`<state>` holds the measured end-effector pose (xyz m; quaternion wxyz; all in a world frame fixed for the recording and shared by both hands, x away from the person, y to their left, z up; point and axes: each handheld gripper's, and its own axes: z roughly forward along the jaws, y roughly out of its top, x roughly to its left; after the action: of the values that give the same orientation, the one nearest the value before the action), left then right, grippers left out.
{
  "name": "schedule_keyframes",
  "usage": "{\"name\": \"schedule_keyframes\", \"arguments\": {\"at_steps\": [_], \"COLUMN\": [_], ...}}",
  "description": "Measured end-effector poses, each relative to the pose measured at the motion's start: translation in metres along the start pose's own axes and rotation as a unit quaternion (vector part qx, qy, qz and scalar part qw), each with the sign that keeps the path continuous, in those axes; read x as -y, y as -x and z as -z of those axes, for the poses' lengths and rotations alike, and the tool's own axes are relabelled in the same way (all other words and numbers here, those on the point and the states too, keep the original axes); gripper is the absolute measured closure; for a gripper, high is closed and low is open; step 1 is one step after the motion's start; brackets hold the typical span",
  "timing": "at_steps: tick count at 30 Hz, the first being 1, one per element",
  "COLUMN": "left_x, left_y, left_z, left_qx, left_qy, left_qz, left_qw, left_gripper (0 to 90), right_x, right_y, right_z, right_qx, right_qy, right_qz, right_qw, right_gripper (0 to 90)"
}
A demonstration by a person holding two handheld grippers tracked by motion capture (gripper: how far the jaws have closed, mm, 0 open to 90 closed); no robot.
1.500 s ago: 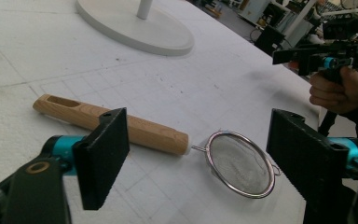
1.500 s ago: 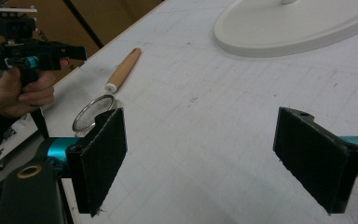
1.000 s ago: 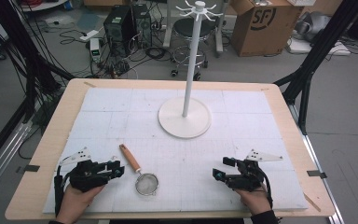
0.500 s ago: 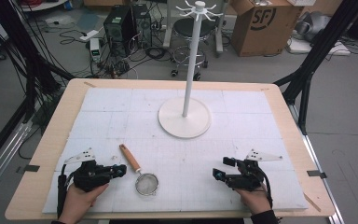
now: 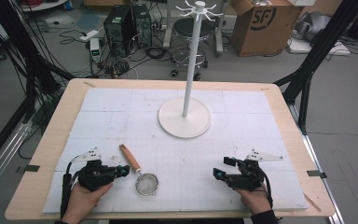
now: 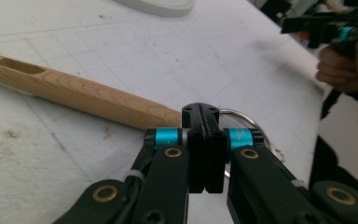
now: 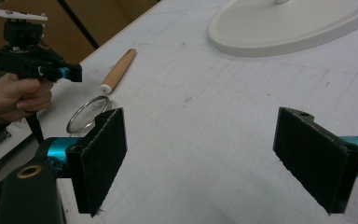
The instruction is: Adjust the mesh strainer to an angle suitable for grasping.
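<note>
Your left gripper (image 5: 123, 171): jaws just closing, now clenched, nothing between them. Strainer (image 5: 141, 175) lies right next to its tip, on desk (image 5: 42, 177). Wooden handle (image 6: 81, 93) runs away from you, slanting up-left; mesh bowl (image 5: 147, 184) nearest you, beside tip. Left hand much nearer than right. Your right gripper (image 5: 219, 173): jaws wide apart, empty, well apart from strainer. White stand (image 5: 185, 116) far back, mid-desk.

From my remote seat, I see grey floor (image 5: 242, 65) beyond the table; a computer tower (image 5: 119, 23) at eleven o'clock, cardboard box (image 5: 261, 21) at one, stool (image 5: 188, 28) between.
</note>
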<state>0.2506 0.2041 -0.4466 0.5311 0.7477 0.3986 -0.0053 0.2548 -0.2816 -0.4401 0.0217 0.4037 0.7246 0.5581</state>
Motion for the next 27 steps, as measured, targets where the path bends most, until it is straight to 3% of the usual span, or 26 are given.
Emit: {"name": "schedule_keyframes", "arguments": {"at_steps": [9, 17, 22, 27], "left_x": [0.001, 0.0, 0.001, 0.002], "left_y": [0.002, 0.003, 0.003, 0.005], "left_z": [-0.009, -0.014, -0.017, -0.022], "left_qx": [0.007, 0.006, 0.016, 0.012], "left_qy": [-0.029, -0.032, -0.042, -0.056], "left_qz": [0.003, 0.004, 0.009, 0.007], "left_qw": [0.9995, 0.9995, 0.999, 0.9984], "left_gripper": [89.8, 89.8, 89.8, 89.8], "right_x": [0.0, 0.0, -0.001, -0.001], "right_y": [0.0, 0.001, 0.001, 0.001], "right_z": [0.001, 0.001, 0.003, 0.004], "right_qx": [0.002, 0.004, 0.005, 0.007], "right_qy": [0.002, 0.003, 0.008, 0.01], "right_qz": [-0.001, 0.001, 0.0, -0.001], "right_qw": [1.0, 1.0, 1.0, 0.9999], "right_gripper": [16.5, 16.5, 16.5, 16.5]}}
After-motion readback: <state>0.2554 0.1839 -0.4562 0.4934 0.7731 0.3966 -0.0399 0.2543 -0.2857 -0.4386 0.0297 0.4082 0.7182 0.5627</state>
